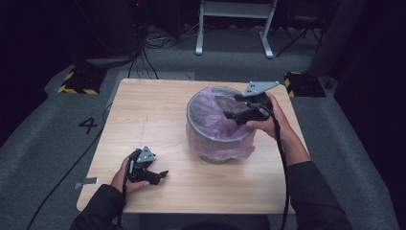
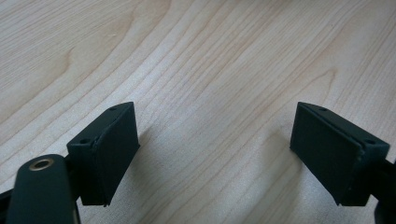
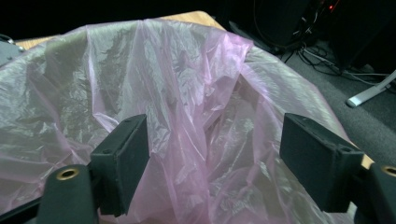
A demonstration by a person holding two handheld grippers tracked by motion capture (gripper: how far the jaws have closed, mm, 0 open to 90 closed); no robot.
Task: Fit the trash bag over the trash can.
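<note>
A round grey bin [image 1: 207, 154] lined with a thin pink plastic bag [image 1: 210, 117] stands right of centre on the wooden table [image 1: 153, 110]. The bag's edge is folded over the rim and hangs down the outside. My right gripper [image 1: 233, 106] hovers at the bin's right rim, pointing left over the opening. In the right gripper view it [image 3: 215, 161] is open, with crumpled pink bag [image 3: 187, 79] beyond the jaws and nothing pinched. My left gripper [image 1: 160, 176] rests low near the table's front left. It [image 2: 215, 149] is open over bare wood [image 2: 210, 56].
Grey carpet surrounds the table. Two yellow-and-black striped blocks [image 1: 79, 81] [image 1: 304, 84] sit on the floor by the far corners. White frame legs [image 1: 234, 28] and cables [image 1: 143, 52] lie behind. A cable [image 1: 282, 167] trails from the right gripper along the forearm.
</note>
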